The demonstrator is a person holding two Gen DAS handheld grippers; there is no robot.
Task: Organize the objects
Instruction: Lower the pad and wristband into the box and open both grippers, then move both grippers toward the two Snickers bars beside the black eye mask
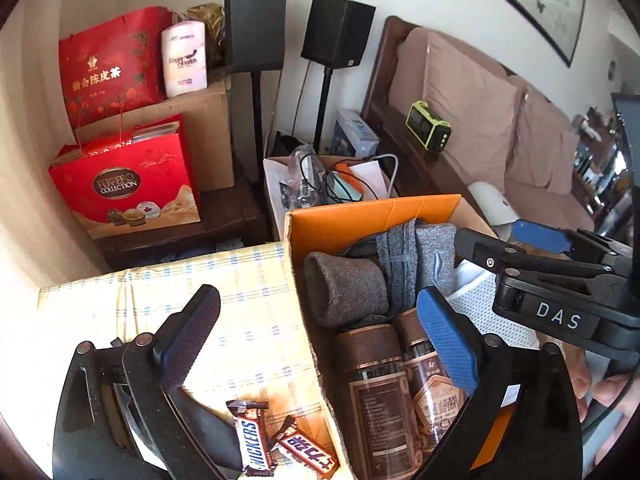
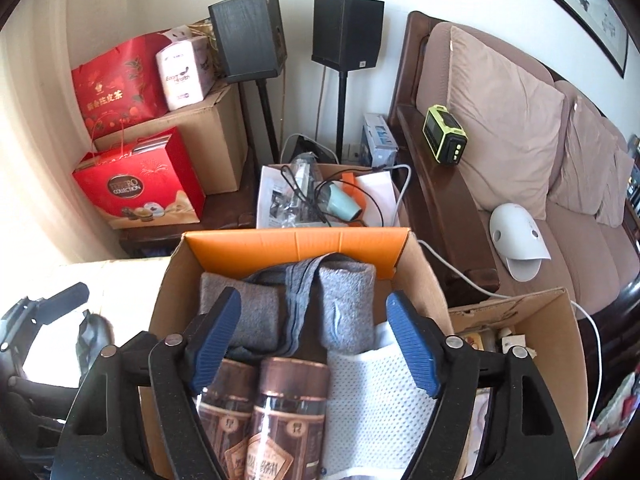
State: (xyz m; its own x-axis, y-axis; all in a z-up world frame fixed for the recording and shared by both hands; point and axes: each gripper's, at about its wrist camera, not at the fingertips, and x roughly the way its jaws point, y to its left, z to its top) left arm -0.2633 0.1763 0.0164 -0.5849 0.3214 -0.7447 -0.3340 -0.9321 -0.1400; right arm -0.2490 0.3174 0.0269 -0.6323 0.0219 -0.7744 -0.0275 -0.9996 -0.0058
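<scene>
Snickers bars (image 1: 264,442), two, show only in the left view; two jars (image 2: 260,412) in both; each hand-held gripper (image 1: 316,328) (image 2: 314,336) gapes empty

1. Left wrist view: sits left of the cardboard box (image 1: 400,216), close above the checked cloth (image 1: 224,320), looking steeply down and forward toward the far wall.
2. Right wrist view: directly above the box (image 2: 296,244), same downward tilt, close.
3. Shared: box contents, two speakers (image 1: 338,30) (image 2: 348,30), sofa (image 1: 480,92) (image 2: 508,120).
</scene>
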